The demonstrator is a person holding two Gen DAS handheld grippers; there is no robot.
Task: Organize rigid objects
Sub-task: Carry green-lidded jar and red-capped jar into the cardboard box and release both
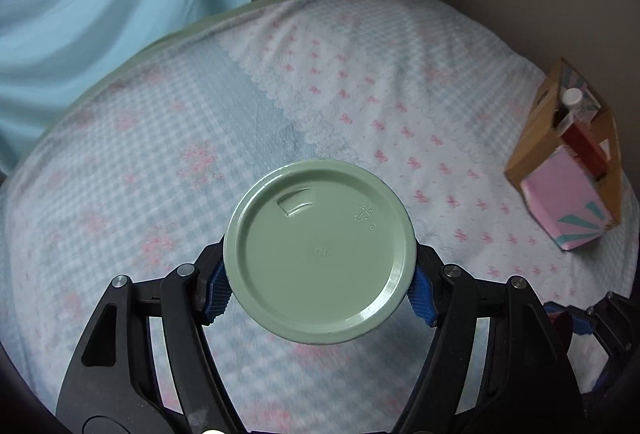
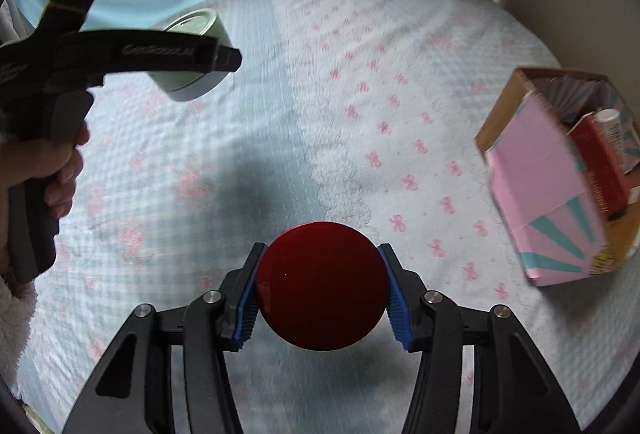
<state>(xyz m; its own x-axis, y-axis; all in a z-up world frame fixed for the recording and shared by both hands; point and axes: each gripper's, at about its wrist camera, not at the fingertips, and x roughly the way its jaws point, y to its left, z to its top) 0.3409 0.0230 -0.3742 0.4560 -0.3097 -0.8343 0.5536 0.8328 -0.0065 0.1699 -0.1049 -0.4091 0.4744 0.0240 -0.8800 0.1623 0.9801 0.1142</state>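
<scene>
Left: the left tool (image 1: pixel 320 286) pinches a green tub (image 1: pixel 319 252) by its sides, held above the bed (image 1: pixel 160 138). Centre: the right tool (image 2: pixel 322 294) pinches a red round container (image 2: pixel 323 285), also held off the bed. Right: an open cardboard box (image 2: pixel 532 170) lies on the bed, already holding a red carton (image 2: pixel 600 170) and a white-capped bottle (image 2: pixel 610 126). Judged step: carrying both items to the box; next, each must be brought over the opening and released.
</scene>
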